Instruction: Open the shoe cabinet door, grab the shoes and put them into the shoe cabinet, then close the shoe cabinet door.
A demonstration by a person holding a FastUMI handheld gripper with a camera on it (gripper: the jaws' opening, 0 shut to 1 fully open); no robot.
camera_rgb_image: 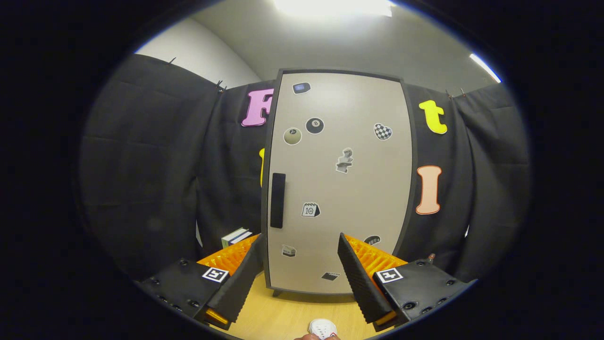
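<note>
A recording booth: black cloth walls (155, 179) surround a shoe cabinet (339, 189) on a wooden table (288, 316).

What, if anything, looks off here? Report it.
Nothing stands out. The shoe cabinet stands upright on the wooden table, door shut, handle intact. The gripper is open, holding nothing; a white shoe lies between its fingers.

Your gripper (302, 288) shows two ribbed, wedge-shaped fingers (361, 283), each on a dark block studded with screws. Each block carries a square black-and-white marker tag (390, 275), with orange ridged panels behind them.
</note>
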